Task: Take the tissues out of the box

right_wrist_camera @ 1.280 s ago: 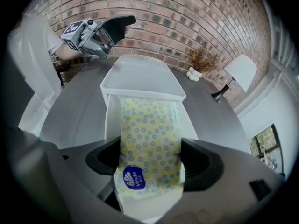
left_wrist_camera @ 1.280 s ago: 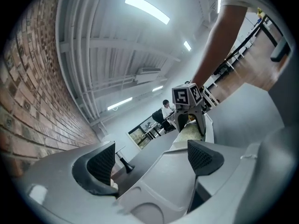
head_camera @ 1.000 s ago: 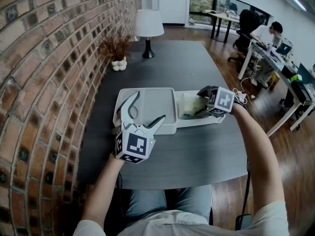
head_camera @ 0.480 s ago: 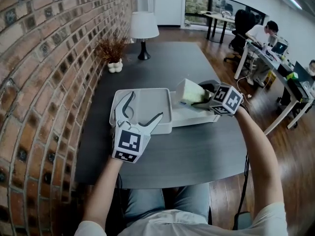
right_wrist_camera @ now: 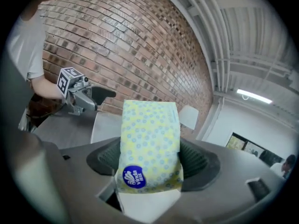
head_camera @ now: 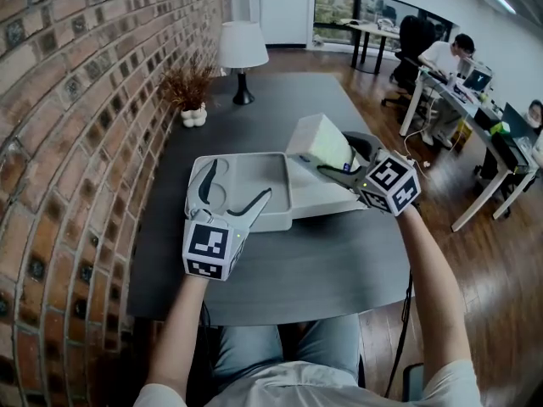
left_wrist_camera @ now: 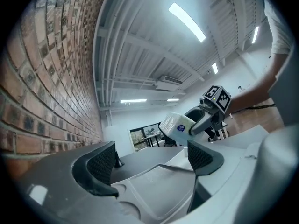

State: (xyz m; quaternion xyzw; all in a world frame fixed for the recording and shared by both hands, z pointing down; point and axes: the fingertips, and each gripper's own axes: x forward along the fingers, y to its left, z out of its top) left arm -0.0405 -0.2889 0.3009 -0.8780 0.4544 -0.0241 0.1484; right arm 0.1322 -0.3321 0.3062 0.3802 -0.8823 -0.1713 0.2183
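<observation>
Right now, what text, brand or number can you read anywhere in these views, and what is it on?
"Vinda": white letters on the blue round logo, on the yellow-dotted tissue pack in the right gripper.
Smaller line beneath it: too blurred to read.
The two marker cubes: black-and-white square patterns only, no letters or numbers.
Nothing else is legible.

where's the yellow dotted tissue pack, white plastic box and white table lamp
yellow dotted tissue pack (right_wrist_camera: 149,139), right gripper view, front face
white plastic box (head_camera: 254,185), head view, bare left half
white table lamp (head_camera: 242,45), head view, shade
</observation>
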